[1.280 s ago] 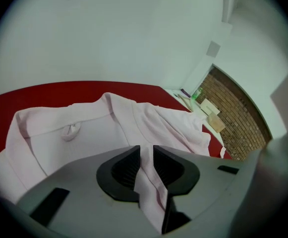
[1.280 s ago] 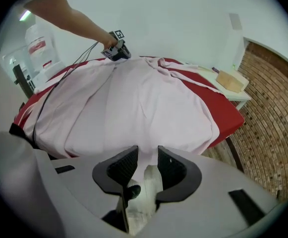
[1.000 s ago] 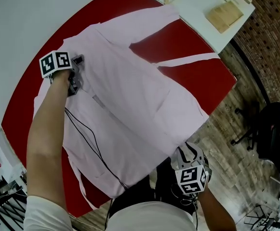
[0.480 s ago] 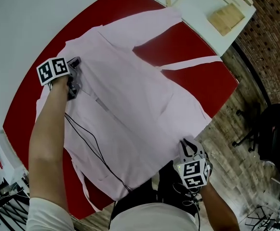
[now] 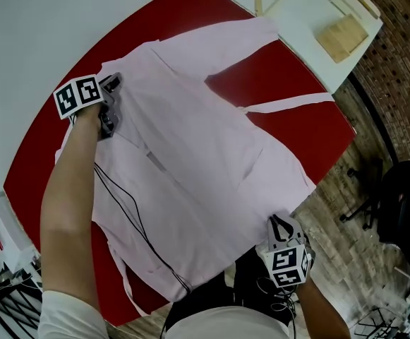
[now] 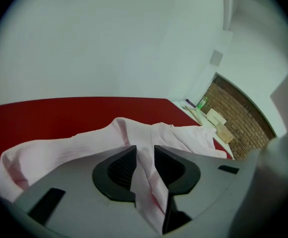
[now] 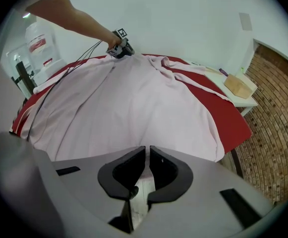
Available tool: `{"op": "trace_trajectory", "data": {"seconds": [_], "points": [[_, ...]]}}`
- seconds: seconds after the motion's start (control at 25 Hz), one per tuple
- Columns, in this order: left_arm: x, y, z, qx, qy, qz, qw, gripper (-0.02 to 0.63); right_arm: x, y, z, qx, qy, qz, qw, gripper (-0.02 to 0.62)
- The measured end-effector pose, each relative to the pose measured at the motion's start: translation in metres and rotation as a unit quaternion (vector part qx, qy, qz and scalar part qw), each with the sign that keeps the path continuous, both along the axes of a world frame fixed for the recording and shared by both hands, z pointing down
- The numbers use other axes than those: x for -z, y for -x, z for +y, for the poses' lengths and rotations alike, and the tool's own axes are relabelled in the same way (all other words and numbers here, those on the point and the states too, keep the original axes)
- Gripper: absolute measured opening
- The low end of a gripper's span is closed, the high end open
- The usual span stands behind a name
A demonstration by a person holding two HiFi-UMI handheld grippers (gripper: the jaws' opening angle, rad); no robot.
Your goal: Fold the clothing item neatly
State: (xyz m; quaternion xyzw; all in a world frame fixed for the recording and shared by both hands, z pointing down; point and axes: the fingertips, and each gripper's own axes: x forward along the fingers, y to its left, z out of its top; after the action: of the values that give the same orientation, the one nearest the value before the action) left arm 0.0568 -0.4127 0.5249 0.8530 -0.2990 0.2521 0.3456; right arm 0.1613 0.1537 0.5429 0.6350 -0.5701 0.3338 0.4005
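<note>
The fingers [image 6: 120, 168] of the left gripper [image 6: 144, 151] are just easing apart around a pinched shoulder fold, while the right gripper [image 7: 147, 152], just closing, is nipping the hem. The shirt [image 5: 190, 154] is lying spread on the red table [image 5: 296, 69], its long axis running diagonally from the near hem to the far shoulders. The first fold is probably starting, calling for firm grips and both ends lifting together.

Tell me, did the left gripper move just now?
Yes. The left gripper slid left, away from the wooden block. Its jaws have just been opening, with the shirt between them.
</note>
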Motion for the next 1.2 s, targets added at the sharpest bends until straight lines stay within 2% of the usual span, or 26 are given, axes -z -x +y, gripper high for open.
{"op": "trace_trajectory", "data": {"seconds": [0.16,0.2,0.24,0.4,0.64,0.92,1.08,1.2], "points": [[-0.015,-0.001,-0.01,0.005,-0.007,-0.065,0.9979,0.091,0.0,0.003,-0.001,0.012,0.007,0.001,1.0,0.037],[-0.014,0.002,-0.015,0.014,-0.013,-0.073,0.9971,0.08,0.001,0.004,-0.001,0.013,0.008,0.0,1.0,0.037],[-0.012,0.004,-0.019,0.022,-0.02,-0.076,0.9967,0.04,0.001,0.004,-0.001,0.014,0.008,-0.001,1.0,0.037],[-0.004,0.01,-0.033,0.028,-0.044,-0.072,0.9961,0.021,0.002,0.005,-0.001,0.012,0.007,-0.004,1.0,0.032],[-0.009,0.011,-0.041,0.029,-0.051,-0.08,0.9951,0.022,0.002,0.003,-0.003,0.012,0.005,-0.009,1.0,0.032],[0.004,0.009,-0.036,0.012,-0.06,-0.051,0.9968,0.025,0.004,-0.001,-0.005,0.004,-0.005,0.002,1.0,0.032],[0.018,0.001,-0.019,-0.023,-0.092,-0.048,0.9943,0.025,0.027,-0.015,-0.029,0.006,-0.046,0.033,0.998,0.032],[0.022,-0.009,0.005,-0.055,-0.096,-0.045,0.9928,0.025,0.037,-0.026,-0.054,0.02,-0.066,0.042,0.997,0.032]]}}
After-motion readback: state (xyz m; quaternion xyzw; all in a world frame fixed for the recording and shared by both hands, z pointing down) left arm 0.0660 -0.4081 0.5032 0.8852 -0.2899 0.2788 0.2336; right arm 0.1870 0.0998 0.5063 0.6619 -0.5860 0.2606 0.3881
